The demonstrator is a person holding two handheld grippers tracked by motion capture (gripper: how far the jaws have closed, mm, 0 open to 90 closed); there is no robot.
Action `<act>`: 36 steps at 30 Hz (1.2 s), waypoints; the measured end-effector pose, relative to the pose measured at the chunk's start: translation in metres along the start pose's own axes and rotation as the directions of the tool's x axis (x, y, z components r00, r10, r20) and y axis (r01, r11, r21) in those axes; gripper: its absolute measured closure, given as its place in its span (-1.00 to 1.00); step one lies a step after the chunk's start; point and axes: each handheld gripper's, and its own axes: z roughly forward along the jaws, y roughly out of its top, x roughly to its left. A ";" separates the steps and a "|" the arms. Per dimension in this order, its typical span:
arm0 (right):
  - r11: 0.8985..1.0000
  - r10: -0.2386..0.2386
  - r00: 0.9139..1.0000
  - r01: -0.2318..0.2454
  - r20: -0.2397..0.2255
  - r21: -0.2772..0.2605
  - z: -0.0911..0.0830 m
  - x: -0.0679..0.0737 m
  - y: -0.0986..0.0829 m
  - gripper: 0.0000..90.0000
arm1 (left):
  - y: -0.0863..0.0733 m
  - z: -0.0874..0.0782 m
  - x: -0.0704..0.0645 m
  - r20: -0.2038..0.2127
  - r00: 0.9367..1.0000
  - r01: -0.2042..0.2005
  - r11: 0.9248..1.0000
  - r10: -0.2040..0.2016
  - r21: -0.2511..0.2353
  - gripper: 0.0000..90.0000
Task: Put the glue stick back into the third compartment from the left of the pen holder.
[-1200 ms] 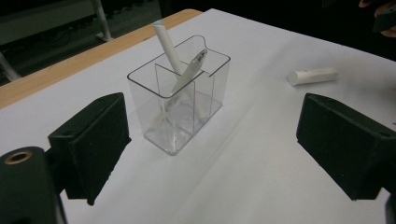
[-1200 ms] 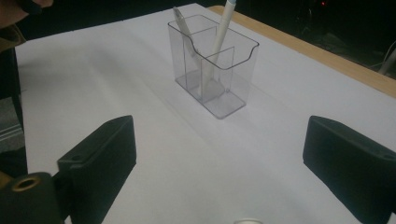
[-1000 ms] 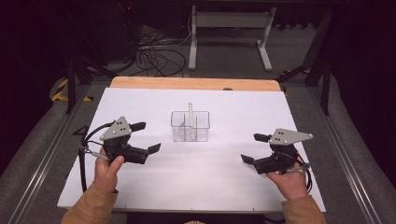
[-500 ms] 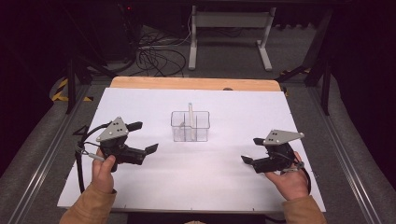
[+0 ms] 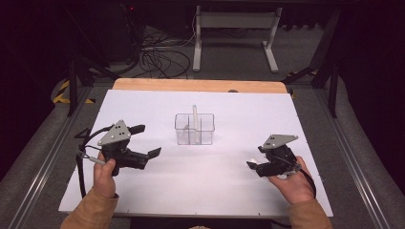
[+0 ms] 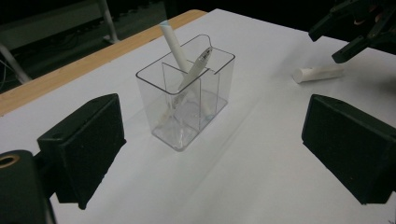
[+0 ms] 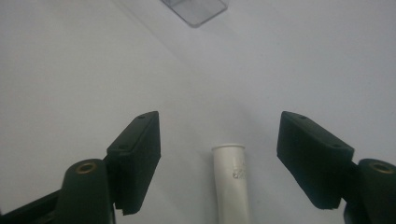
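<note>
In the high view, a clear divided holder (image 5: pixel 194 129) is seen standing at the middle of the white table (image 5: pixel 215 191), with a white stick rising upright out of it. The left gripper (image 5: pixel 143 143) is held to the left of the holder, its jaws spread wide and nothing between them. The right gripper (image 5: pixel 254 161) is held lower right of the holder, jaws apart over a small white tube (image 5: pixel 254 160) that is hard to make out. In the left gripper view, the tube (image 6: pixel 318 73) is seen lying flat on the table to the right of the holder (image 6: pixel 187 93), its long axis running roughly left to right, below the other gripper's jaws. In the right gripper view, the tube (image 7: pixel 232 182) lies between the wide-open jaws, touched by neither, its rounded end pointing towards the holder (image 7: pixel 196 10).
</note>
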 end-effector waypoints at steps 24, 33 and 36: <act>0.986 0.011 1.000 -0.013 0.012 0.168 0.023 -0.005 -0.009 -0.08 | 0.001 0.002 -0.004 -0.039 0.999 -0.027 0.999 0.028 0.032 -0.87; 0.974 0.014 1.000 -0.020 0.027 0.228 0.030 -0.008 -0.012 0.06 | 0.002 0.001 -0.004 -0.040 0.999 -0.024 0.999 0.025 0.031 -0.87; 0.968 0.018 0.999 -0.024 0.027 0.248 0.032 -0.008 -0.013 0.13 | 0.002 0.000 -0.004 -0.041 0.999 -0.023 0.999 0.024 0.031 -0.87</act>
